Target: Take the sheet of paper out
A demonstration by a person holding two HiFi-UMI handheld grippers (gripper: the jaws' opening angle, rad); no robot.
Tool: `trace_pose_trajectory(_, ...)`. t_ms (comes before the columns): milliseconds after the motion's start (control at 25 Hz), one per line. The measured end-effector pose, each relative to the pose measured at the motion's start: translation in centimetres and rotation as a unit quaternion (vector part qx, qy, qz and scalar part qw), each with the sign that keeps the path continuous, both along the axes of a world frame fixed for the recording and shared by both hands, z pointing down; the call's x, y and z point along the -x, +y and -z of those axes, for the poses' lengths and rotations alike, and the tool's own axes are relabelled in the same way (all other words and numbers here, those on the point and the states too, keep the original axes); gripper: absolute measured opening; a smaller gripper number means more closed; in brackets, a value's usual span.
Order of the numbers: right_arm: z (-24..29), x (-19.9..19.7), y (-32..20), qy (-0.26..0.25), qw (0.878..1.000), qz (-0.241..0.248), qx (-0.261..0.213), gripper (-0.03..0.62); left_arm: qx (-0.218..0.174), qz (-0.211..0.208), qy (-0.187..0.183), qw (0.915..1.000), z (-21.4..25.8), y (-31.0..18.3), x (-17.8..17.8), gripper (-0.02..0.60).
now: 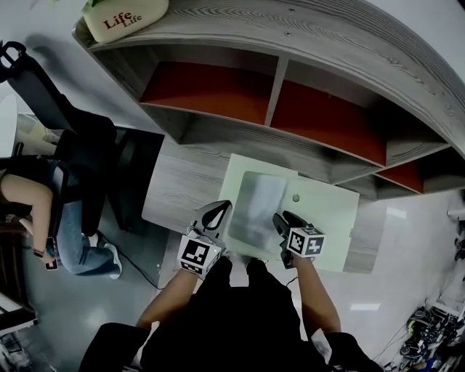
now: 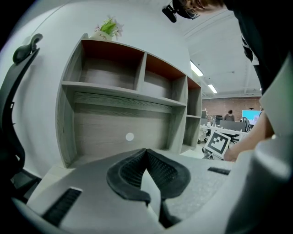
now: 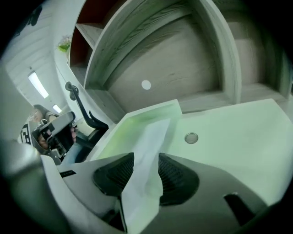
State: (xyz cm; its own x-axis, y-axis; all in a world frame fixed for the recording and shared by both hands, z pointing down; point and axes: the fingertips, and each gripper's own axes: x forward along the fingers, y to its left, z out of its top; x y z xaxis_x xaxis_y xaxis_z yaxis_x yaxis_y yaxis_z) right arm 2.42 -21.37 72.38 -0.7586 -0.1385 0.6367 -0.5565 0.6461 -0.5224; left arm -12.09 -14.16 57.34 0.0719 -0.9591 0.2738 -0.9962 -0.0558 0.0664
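Worktop (image 1: 182, 185): grey wood. The shelf (image 1: 290, 43) stands along its far edge, with red back panels in the upper bays. A box (image 1: 123, 18) marked "Life" sits on the shelf top. A person (image 1: 73, 218) is seated off to the left, beside a dark chair (image 1: 43, 94).

Folder (image 1: 327, 211): pale green, flat on the worktop in front of the shelf. It has a round metal stud (image 1: 296, 197) near its middle.

Sheet (image 1: 258, 207): white, on the folder's left half, between the two grippers. Its long side runs away from the person. Cannot tell whether the far end is tucked under a folder layer.

Right gripper (image 1: 282, 218): at the sheet's right edge, angled down. In the right gripper view the fingers (image 3: 176, 176) stand apart. The near end of the sheet lifts off the folder and passes, curled, through the gap between them. The sheet is not pinched. The rest of it lies along the green surface toward the shelf.

Left gripper (image 1: 221, 211): just beside the sheet's left edge, over the folder's left border. In the left gripper view the fingers (image 2: 165, 169) are closed, tips meeting. A pale wedge shows in the slot below the tips; cannot tell whether it is paper or gripper body. This view looks into the shelf's lower bay, where a white dot (image 2: 129, 136) sits on the back panel.
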Motion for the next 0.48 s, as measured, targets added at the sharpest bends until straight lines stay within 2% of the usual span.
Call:
trace_pose_trajectory(160, -0.7, 0.5, 0.5, -0.006, 1.0, 0.007, 0.027, 0.187, 0.003, 0.009, 0.003, 1.0, -0.1, 0.6, -0.1, 0.006)
trace_pose_trajectory(240, -1.0, 1.2, 0.7, -0.009, 0.999, 0.012, 0.043, 0.208, 0.005, 0.011, -0.001, 0.9999, 0.0, 0.8, 0.2, 0.006)
trace_pose_trajectory(480, -2.3, 1.2, 1.0, 0.006, 0.998, 0.006, 0.069, 0.225, 0.01, 0.02, 0.0, 0.9998, -0.2, 1.8, 0.6, 0.006)
